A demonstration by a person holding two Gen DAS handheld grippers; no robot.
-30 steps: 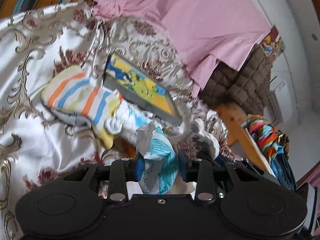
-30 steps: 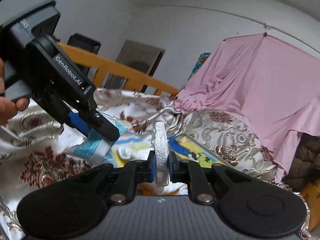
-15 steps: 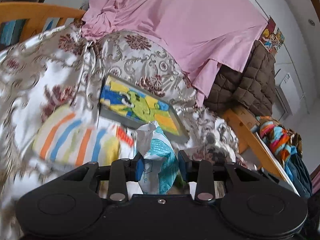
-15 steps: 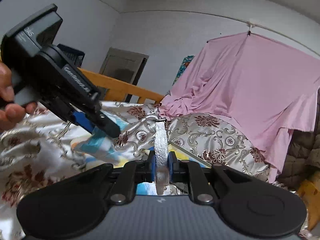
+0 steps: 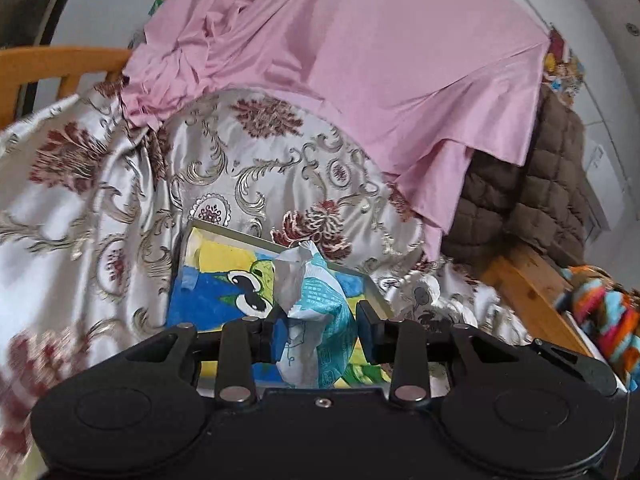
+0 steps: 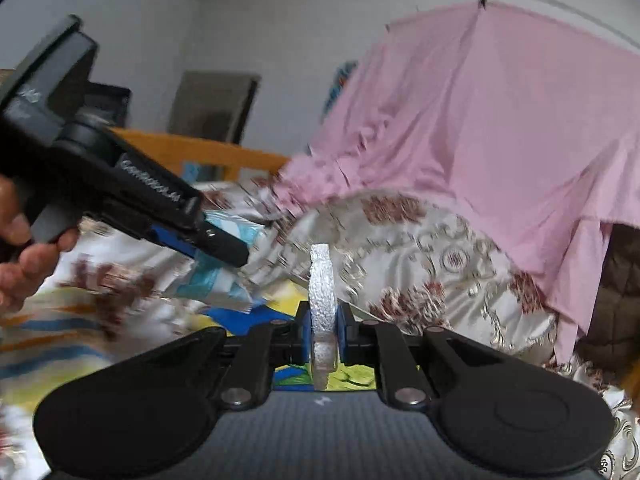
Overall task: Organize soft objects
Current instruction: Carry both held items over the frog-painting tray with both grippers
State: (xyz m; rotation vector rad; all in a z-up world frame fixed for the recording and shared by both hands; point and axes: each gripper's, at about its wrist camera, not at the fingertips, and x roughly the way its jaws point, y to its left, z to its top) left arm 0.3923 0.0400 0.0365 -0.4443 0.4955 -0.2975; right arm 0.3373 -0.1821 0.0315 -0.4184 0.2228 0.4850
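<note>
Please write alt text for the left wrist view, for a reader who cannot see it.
The left tongs grip a crumpled white and teal packet above a colourful framed cartoon picture. The picture lies on a floral satin bedcover, with a pink sheet draped behind.

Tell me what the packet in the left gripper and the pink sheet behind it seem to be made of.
Packet: probably thin plastic film, white with teal print; its top is crinkled and stiff. Pink sheet: likely soft woven cloth with a slight sheen, hanging in loose folds.
</note>
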